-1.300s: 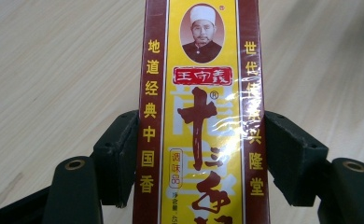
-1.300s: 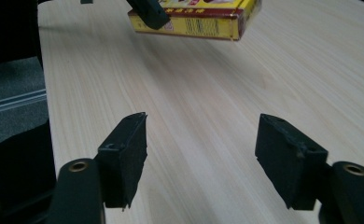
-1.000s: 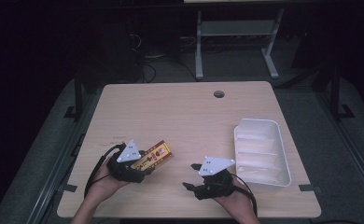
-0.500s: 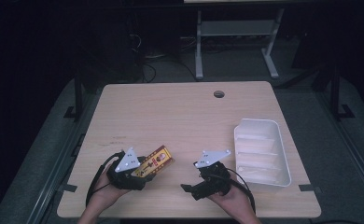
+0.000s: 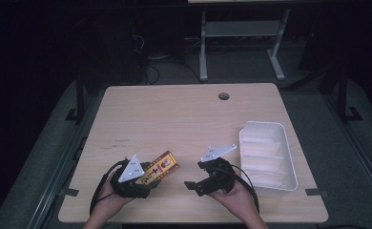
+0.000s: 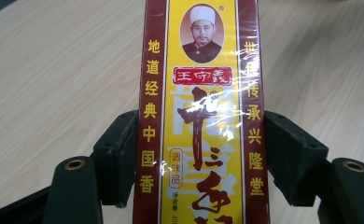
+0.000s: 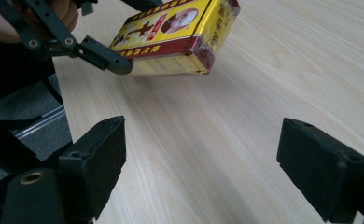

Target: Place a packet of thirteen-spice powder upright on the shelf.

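Left gripper [image 5: 143, 179]: jaws clamped flat against the two long sides of the yellow box [image 6: 201, 116], gripping it near its lower half; in the high view the box sits at lower left of centre, angled up and to the right from the hand; whether its far end rests on the surface [image 5: 174, 124] or is lifted just clear I cannot tell, though the right gripper view suggests a slim shadow gap beneath it.

Right gripper [image 5: 197, 180]: jaws have just been opening and stand wide apart with nothing between them, only bare wood; in the right gripper view the box [image 7: 175, 35] lies in the upper left of the frame, well ahead of the pads.

Risks, as I judge them: box is wrapped in glossy clear film, slick under hard black pads; a tilt or jolt could let it slide out lengthwise; a thin carton may dent under side pressure; a handover with both grippers close risks the jaws knocking each other or the free end.

Materials: box is a long rectangular carton, yellow face, dark red borders, printed characters and an oval portrait; pads matte, blocky; surface pale wood grain, smooth, with a round cable hole at upper centre; white tray [image 5: 289, 143] at right, shallow, ribbed, rounded corners, plastic by its look.
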Demonstrator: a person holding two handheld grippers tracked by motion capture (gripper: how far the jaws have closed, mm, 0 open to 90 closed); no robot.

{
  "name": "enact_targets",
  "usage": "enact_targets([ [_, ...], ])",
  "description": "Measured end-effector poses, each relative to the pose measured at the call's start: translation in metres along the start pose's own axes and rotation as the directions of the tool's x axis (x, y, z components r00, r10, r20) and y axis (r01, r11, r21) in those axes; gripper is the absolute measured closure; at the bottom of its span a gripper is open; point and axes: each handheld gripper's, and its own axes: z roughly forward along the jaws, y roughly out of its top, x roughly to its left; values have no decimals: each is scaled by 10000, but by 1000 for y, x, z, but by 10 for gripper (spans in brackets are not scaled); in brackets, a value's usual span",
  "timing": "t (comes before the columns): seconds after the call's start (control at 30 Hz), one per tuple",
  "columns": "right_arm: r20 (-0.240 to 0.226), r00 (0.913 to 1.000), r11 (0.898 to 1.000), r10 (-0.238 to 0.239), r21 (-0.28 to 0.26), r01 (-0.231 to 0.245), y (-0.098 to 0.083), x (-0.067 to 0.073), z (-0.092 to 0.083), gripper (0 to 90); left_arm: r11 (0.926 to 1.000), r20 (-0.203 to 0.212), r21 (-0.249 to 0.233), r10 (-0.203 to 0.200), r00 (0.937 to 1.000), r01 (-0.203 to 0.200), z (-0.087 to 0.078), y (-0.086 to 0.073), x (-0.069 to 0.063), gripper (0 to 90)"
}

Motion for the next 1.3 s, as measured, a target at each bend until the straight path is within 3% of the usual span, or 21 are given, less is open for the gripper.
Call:
enact_targets([
  [0.2, -26, 9999, 9999, 98, -84, -98, -1, -1, 1, 156, 9999, -102, -17, 139, 9999, -139, 3, 0, -5, 323],
  [0.5, -263, 9995, 9996, 157, -247, -164, -1, 2, 8, 196, 9991, 90, -226, 350, 9993, -348, 11, 5, -17, 323],
  [0.77, -393, 9978, 9970, 528, -544, -549, -2, -3, 5, 215, 9970, 9, -333, 695, 9976, -695, 18, 10, -31, 323],
  [1.03, -454, 9952, 9949, 869, -470, -890, -4, -6, 7, 230, 9937, 52, -474, 1017, 9948, -1013, 22, 16, -47, 323],
  [1.2, -768, 9896, 9913, 1219, -403, -1252, -6, -9, 10, 253, 9918, -34, -519, 1167, 9932, -1167, 23, 18, -53, 323],
  [1.3, -1221, 9817, 9873, 1461, -451, -1526, -7, -11, 11, 321, 9907, -93, -568, 1230, 9924, -1233, 23, 19, -54, 323],
])
